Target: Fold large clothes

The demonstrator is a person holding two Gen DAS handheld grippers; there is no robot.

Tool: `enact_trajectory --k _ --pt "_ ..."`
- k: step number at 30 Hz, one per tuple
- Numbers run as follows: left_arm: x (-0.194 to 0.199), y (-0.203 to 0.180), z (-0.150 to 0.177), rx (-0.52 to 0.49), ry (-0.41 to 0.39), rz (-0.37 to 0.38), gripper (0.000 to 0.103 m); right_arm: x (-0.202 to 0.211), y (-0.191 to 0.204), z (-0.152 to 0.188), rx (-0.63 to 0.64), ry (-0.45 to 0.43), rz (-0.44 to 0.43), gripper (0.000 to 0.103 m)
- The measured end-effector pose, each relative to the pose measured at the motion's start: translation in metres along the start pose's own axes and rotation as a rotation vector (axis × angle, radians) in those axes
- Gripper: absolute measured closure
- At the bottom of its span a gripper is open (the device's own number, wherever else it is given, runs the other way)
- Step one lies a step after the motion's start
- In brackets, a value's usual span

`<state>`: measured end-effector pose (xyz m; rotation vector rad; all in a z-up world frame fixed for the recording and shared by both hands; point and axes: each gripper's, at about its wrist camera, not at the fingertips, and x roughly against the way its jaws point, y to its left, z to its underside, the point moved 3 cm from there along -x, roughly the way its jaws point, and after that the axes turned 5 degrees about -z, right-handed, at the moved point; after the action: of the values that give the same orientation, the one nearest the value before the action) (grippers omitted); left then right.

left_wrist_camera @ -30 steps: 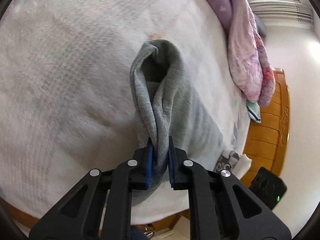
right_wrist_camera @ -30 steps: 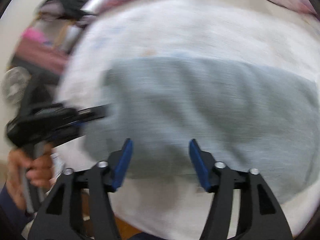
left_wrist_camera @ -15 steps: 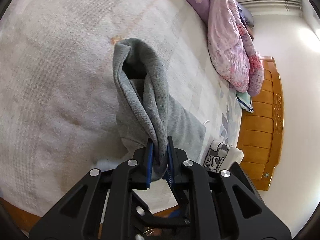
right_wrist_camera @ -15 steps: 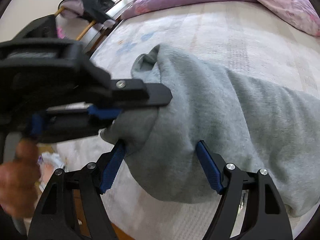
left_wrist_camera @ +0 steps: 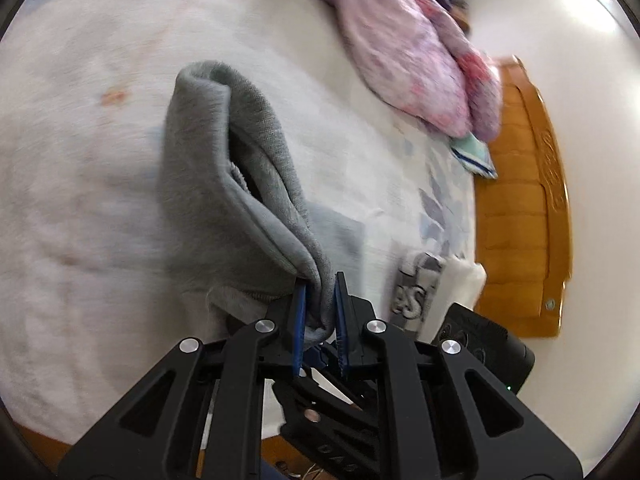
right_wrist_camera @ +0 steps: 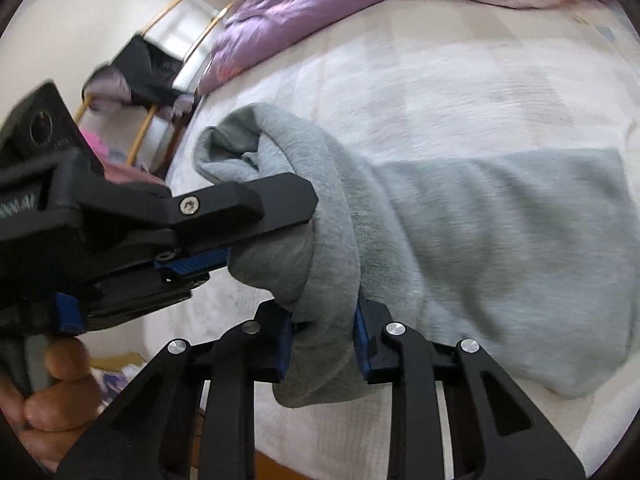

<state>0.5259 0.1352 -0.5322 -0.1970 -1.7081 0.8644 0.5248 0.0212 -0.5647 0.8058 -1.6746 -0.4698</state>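
On the bed point(left_wrist_camera: 100, 184), covered in a white fleecy blanket, a grey sweatshirt point(right_wrist_camera: 500, 240) lies partly spread and partly lifted, one folded edge raised off the bedding by both tools.

Little writing can be read. In the left wrist view, a white cloth with grey block letters point(left_wrist_camera: 412, 292) lies near the bed's edge; the letters seem to end in "ES", the rest being hidden. In the right wrist view, the black body of the other tool carries small print, too blurred to read.

The left wrist view alone shows an orange wooden bed board point(left_wrist_camera: 520, 208), a pink floral quilt point(left_wrist_camera: 420, 40) and a striped teal cloth point(left_wrist_camera: 474, 156) beside it. The right wrist view alone shows a purple quilt point(right_wrist_camera: 280, 12), a rack with dark clothes point(right_wrist_camera: 152, 72) by the wall and the person's hand point(right_wrist_camera: 52, 392) round a handle.

The left gripper point(left_wrist_camera: 320, 312) has its blue ribbed fingers clenched on a thick bunched fold of the knit. The right gripper point(right_wrist_camera: 324, 344) has the fleece hem between its blue fingers, which are closing and already touch the cloth on both sides. Both tools are of black angular plastic with silver rivets.
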Motion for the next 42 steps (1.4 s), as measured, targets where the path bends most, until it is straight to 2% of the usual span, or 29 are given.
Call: enact_trajectory --k 4,8,9,11,12,13,14,16,17,19,21,25,28,30,31,34,35,37,38,39,40,41,42 --pt "-0.039 -0.052 0.004 -0.067 0.052 0.053 0.091 0.046 -0.046 -0.01 -0.109 -0.057 -0.036 0.081" --pt "-0.088 -0.1 0.009 -0.11 0.128 0.106 0.087 0.089 -0.105 -0.005 -0.285 -0.12 -0.095 0.081" --pt "-0.095 -0.108 0.008 -0.109 0.143 0.136 0.083 0.093 -0.122 -0.001 -0.341 -0.127 -0.113 0.081" --pt "-0.096 -0.12 0.006 -0.116 0.133 0.18 0.067 0.091 -0.16 0.005 -0.418 -0.111 -0.091 0.081" --pt "-0.094 -0.121 0.005 -0.124 0.118 0.177 0.06 0.09 -0.174 0.009 -0.448 -0.101 -0.073 0.081" --pt "-0.09 -0.121 0.004 -0.137 0.095 0.171 0.059 0.087 -0.192 0.016 -0.497 -0.08 -0.081 0.081" --pt "-0.088 -0.117 0.003 -0.148 0.076 0.138 0.057 0.086 -0.202 0.02 -0.528 -0.076 -0.081 0.08" --pt "-0.091 -0.101 0.002 -0.152 0.068 0.037 0.055 0.097 -0.217 0.024 -0.548 -0.088 -0.001 0.077" --pt "-0.099 -0.085 0.004 -0.16 0.088 -0.036 0.056 0.104 -0.222 0.025 -0.563 -0.098 0.024 0.076" --pt "-0.106 -0.068 0.002 -0.152 0.073 -0.074 0.056 0.119 -0.227 0.028 -0.587 -0.105 0.016 0.076" --pt "-0.113 -0.057 -0.005 -0.134 0.064 -0.116 0.056 0.133 -0.22 0.027 -0.544 -0.091 0.052 0.076" --pt "-0.136 -0.063 -0.018 -0.162 0.106 -0.119 0.058 0.136 -0.183 0.008 -0.391 -0.073 0.05 0.076" --pt "-0.165 -0.077 -0.027 -0.209 0.148 -0.169 0.059 0.126 -0.153 -0.002 -0.299 -0.052 0.055 0.075" --pt "-0.179 -0.079 -0.032 -0.239 0.153 -0.209 0.059 0.109 -0.141 -0.01 -0.237 -0.035 0.084 0.062" --pt "-0.184 -0.081 -0.034 -0.249 0.154 -0.224 0.059 0.099 -0.143 -0.015 -0.233 -0.023 0.1 0.056" --pt "-0.185 -0.077 -0.043 -0.233 0.154 -0.222 0.059 0.071 -0.163 -0.009 -0.242 0.047 0.184 0.055" --pt "-0.185 -0.075 -0.045 -0.224 0.152 -0.219 0.059 0.067 -0.173 -0.004 -0.263 0.061 0.175 0.055" --pt "-0.182 -0.072 -0.048 -0.217 0.142 -0.204 0.059 0.053 -0.183 0.002 -0.331 0.08 0.083 0.055" --pt "-0.18 -0.071 -0.047 -0.214 0.137 -0.201 0.06 0.046 -0.186 0.005 -0.343 0.091 0.064 0.057" --pt "-0.177 -0.071 -0.047 -0.206 0.13 -0.187 0.061 0.041 -0.186 0.007 -0.321 0.106 0.081 0.064" --pt "-0.171 -0.07 -0.047 -0.191 0.117 -0.167 0.061 0.039 -0.185 0.008 -0.303 0.12 0.097 0.089" --pt "-0.164 -0.07 -0.047 -0.171 0.104 -0.145 0.061 0.042 -0.187 0.01 -0.299 0.123 0.108 0.096" --pt "-0.154 -0.072 -0.046 -0.158 0.09 -0.11 0.061 0.044 -0.191 0.011 -0.323 0.115 0.093 0.098"
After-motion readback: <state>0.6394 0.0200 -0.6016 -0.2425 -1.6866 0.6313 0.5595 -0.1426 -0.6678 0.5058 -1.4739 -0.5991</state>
